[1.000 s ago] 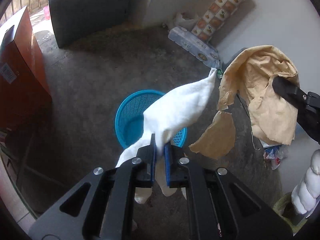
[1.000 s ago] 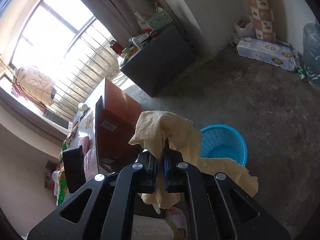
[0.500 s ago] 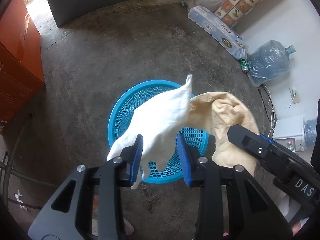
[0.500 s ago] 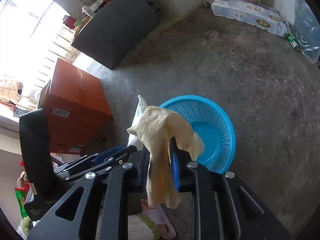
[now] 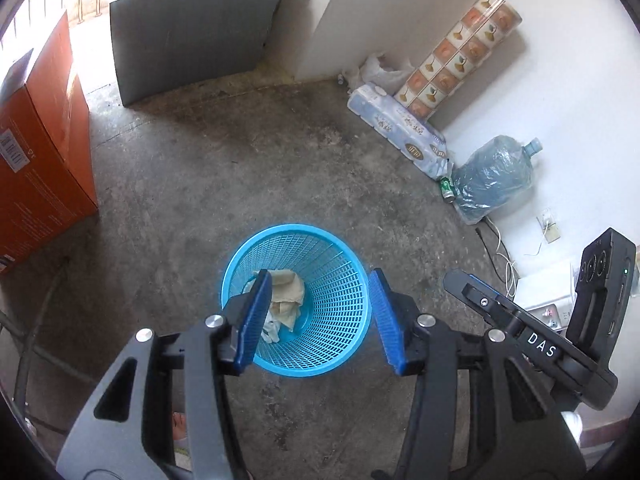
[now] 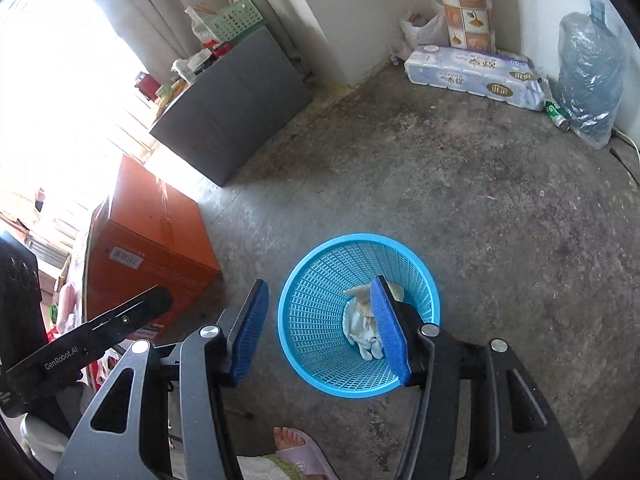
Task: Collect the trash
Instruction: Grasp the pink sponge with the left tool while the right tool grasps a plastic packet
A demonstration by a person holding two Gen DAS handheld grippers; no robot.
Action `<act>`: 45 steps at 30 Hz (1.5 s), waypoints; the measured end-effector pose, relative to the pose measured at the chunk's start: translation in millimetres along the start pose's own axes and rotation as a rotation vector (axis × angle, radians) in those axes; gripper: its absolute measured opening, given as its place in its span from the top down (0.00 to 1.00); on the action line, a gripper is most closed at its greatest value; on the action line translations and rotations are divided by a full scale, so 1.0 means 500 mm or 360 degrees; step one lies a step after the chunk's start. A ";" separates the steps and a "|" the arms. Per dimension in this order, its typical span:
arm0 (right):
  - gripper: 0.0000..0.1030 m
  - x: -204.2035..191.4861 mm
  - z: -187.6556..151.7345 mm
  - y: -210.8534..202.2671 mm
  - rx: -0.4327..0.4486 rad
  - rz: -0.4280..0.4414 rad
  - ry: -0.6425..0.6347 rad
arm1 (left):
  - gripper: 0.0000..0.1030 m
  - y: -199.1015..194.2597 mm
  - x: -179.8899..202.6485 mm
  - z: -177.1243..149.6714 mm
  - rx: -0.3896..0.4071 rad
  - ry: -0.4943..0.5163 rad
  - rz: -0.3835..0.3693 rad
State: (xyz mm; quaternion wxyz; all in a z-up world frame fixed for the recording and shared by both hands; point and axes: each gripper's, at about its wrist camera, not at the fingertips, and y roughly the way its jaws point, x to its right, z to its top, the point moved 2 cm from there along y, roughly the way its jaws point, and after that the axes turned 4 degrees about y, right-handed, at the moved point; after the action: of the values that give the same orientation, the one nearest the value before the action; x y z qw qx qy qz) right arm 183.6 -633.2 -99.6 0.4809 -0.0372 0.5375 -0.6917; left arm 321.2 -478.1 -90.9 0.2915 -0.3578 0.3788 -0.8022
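You are working over a stained concrete floor (image 5: pixel 248 152) in a cluttered corner, with a white wall behind and daylight entering from the window side. The blue mesh wastebasket (image 5: pixel 320 364) stands upright in the open middle of the floor, so it can be reached from above from either hand. At its bottom lie the tan crumpled paper (image 5: pixel 286 292) and the white tissue (image 6: pixel 360 328), touching each other; both are inside, clear of the rim. Your left gripper (image 5: pixel 318 316) hangs above the basket with its blue pads apart and the jaws opening; nothing is between them. Your right gripper (image 6: pixel 320 328) is likewise above and slightly to the side, jaws opening, holding nothing. Both point steeply down at the basket, which suits a drop into it. Along the wall remain a green drink can (image 6: pixel 557 114) beside the plastic-wrapped water jug (image 5: pixel 494 178), a likely next item.
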 end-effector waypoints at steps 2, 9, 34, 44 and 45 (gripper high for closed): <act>0.45 -0.022 -0.007 -0.064 0.0083 0.0053 -0.0030 | 0.51 -0.074 0.004 -0.015 0.0099 0.0031 -0.0011; 0.35 -0.139 -0.059 -0.255 0.0217 0.0266 -0.0169 | 0.42 -0.349 -0.016 -0.096 0.0392 0.0080 -0.0062; 0.29 -0.713 -0.286 0.108 -0.0467 0.0412 -0.0883 | 0.28 -0.505 -0.577 0.016 -0.0067 -0.0172 0.0408; 0.29 -0.749 -0.307 0.189 -0.0536 0.0303 -0.1052 | 0.23 -0.285 -0.635 0.080 -0.0395 -0.0071 0.0694; 0.29 -0.750 -0.309 0.193 -0.0537 0.0296 -0.1059 | 0.19 -0.278 -0.642 0.080 -0.0400 -0.0079 0.0697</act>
State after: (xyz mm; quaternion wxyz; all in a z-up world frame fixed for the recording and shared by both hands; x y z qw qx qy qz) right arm 356.6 -255.7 -65.1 0.6770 -0.2893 0.4593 -0.4970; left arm 509.7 -181.5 -72.5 0.4208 -0.3203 0.5367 -0.6575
